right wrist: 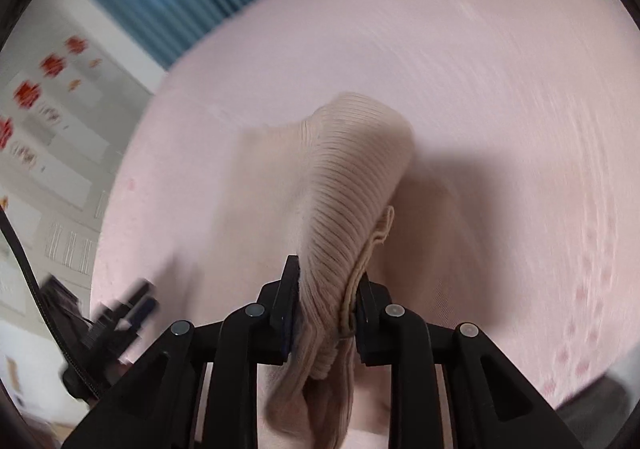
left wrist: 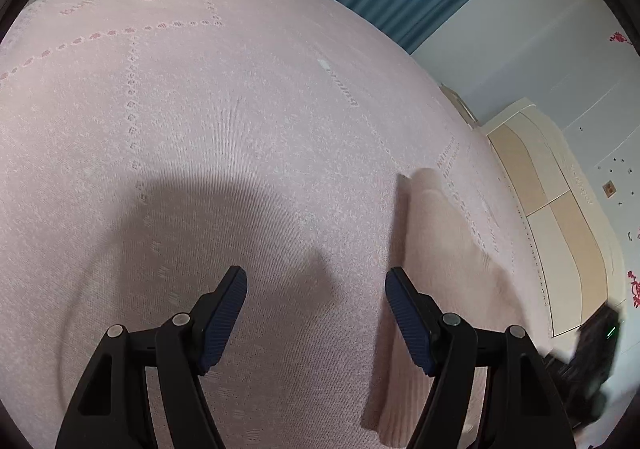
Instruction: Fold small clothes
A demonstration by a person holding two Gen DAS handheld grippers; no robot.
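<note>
Between the right gripper's (right wrist: 326, 291) pads sits a bunched ribbed hem of the beige knit garment (right wrist: 352, 177), pinched firmly; beyond it the rest drapes to the pink bedspread (right wrist: 500, 61) — carry that edge across evenly (judging the fold half-made); the left gripper (left wrist: 316, 295) gapes empty just left of the cloth — use it to pin.

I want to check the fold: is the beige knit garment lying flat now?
No. The right gripper pinches the garment, lifting it in a hump.
</note>
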